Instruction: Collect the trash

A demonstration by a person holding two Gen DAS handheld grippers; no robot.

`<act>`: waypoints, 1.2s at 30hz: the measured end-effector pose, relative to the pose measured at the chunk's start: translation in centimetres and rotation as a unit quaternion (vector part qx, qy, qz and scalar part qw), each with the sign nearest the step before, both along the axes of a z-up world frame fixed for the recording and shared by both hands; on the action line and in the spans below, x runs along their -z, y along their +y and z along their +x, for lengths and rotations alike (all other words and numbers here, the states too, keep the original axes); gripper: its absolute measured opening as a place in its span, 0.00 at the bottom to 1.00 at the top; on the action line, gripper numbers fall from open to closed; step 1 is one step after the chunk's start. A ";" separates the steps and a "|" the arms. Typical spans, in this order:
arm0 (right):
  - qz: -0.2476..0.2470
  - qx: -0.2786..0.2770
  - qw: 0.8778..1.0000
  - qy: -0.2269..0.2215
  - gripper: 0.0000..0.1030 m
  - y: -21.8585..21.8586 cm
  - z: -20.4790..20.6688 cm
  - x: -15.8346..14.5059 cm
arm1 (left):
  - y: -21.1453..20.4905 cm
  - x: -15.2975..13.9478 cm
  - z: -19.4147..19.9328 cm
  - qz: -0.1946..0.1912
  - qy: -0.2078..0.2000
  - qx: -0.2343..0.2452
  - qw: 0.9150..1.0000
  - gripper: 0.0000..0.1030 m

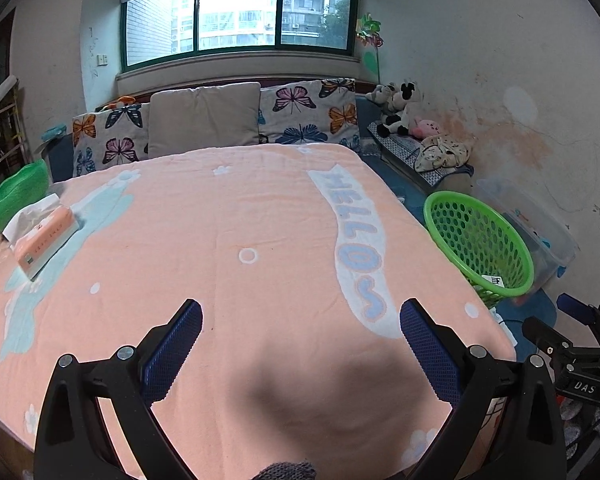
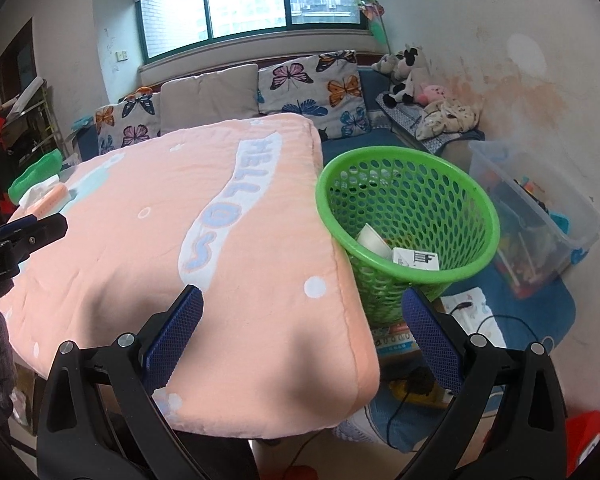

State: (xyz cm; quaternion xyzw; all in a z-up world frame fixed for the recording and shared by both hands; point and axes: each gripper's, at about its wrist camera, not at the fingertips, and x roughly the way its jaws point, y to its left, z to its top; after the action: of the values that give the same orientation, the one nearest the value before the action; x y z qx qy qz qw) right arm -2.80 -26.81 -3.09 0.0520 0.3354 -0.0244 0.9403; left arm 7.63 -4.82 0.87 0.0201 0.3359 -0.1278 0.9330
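A green perforated basket stands on the floor at the right edge of the table; it also shows in the left wrist view. Inside it lie a white cup and a white carton. My left gripper is open and empty over the peach "HELLO" blanket that covers the table. My right gripper is open and empty above the table's near right corner, just short of the basket. An orange tissue pack lies at the far left of the table.
A green bowl sits beyond the tissue pack. A clear plastic bin of toys stands right of the basket. Cables, books and a mat lie on the floor. A sofa with butterfly cushions stands behind the table.
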 end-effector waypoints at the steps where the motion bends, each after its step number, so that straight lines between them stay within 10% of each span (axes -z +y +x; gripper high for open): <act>1: -0.001 0.001 1.000 0.000 0.96 0.1 0.0 0.0 | 0.0 0.0 0.0 0.000 0.000 0.000 1.000 0.93; 36: 0.001 -0.009 1.000 0.000 0.96 1.2 0.0 -0.1 | 1.4 0.7 -0.7 -0.005 0.007 -0.015 1.000 0.93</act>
State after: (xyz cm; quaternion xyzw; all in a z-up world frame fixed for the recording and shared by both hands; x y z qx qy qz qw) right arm -2.83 -25.63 -3.03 0.0502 0.3357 -0.0155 0.9405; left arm 6.94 -3.43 0.20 0.0092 0.3416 -0.1159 0.9326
